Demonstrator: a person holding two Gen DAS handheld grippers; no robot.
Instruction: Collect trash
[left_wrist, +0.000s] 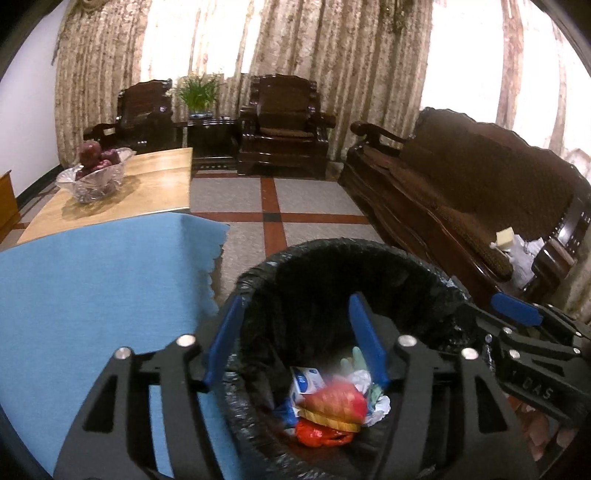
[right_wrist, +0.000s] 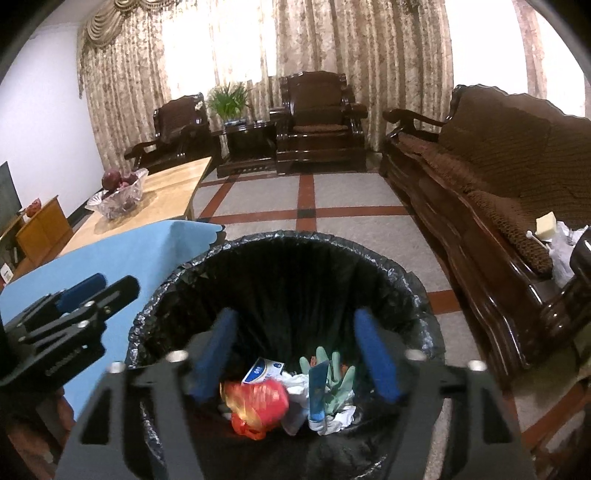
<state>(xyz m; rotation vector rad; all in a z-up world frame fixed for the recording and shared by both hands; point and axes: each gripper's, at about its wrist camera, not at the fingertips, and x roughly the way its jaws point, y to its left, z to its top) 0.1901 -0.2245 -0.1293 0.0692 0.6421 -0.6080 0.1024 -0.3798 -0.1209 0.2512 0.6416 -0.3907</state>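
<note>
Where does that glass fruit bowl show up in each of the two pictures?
Left wrist view: the fruit bowl sits at the middle left, on the wooden table beyond the blue cloth.
Right wrist view: the fruit bowl is again at the middle left, a little further in from the edge, on the same table.
Shared landmark: the black-lined bin, bottom centre in both views.

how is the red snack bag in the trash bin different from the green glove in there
The red snack bag is red and yellow and puffy; the green glove is pale green and limp. In the right wrist view the bag lies at the left of the heap and looks blurred, while the glove lies at the right with its fingers pointing up. Both are inside the black-lined trash bin, held by neither gripper.
</note>
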